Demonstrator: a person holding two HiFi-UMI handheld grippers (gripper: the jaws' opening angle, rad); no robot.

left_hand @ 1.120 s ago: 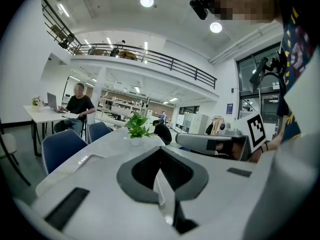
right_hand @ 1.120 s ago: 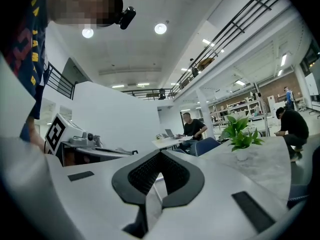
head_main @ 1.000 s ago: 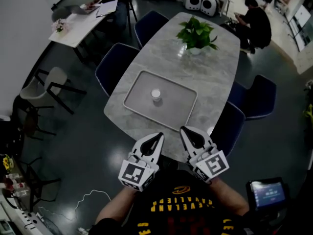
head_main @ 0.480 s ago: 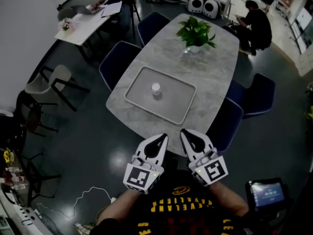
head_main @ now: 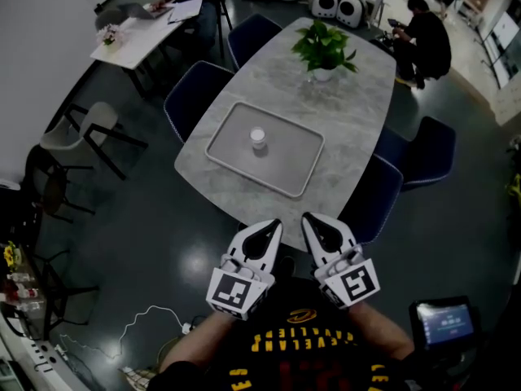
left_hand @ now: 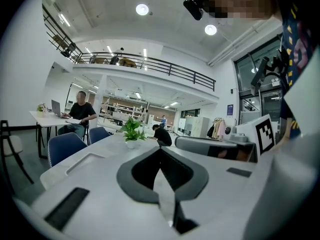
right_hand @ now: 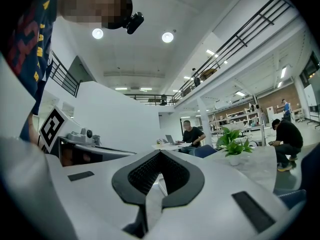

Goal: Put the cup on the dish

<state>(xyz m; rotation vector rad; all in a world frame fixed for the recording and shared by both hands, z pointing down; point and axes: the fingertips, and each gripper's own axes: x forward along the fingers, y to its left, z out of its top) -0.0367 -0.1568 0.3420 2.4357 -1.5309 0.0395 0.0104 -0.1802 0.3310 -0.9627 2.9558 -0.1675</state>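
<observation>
A small white cup (head_main: 258, 138) stands upright in the middle of the grey rectangular dish (head_main: 301, 163) on the marble table (head_main: 350, 112). Both grippers hover side by side short of the table's near edge, well away from the cup. My left gripper (head_main: 269, 228) is shut and holds nothing. My right gripper (head_main: 313, 221) is shut and empty as well. In the left gripper view the closed jaws of the left gripper (left_hand: 161, 151) point over the table, and the dish's rim (left_hand: 85, 159) shows at the left. The right gripper (right_hand: 160, 156) points level across the room in its own view.
A potted plant (head_main: 323, 49) stands at the table's far end. Blue chairs (head_main: 195, 96) (head_main: 378, 202) line both sides of the table. A person (head_main: 427, 39) crouches at the far right, and another sits at a white desk (head_main: 134, 35). A cable (head_main: 155, 324) lies on the floor.
Both grippers have drawn back from the table's near edge, which their tips overlapped before. The table, dish and cup now sit higher and farther off in the head view. The jaws stay shut.
</observation>
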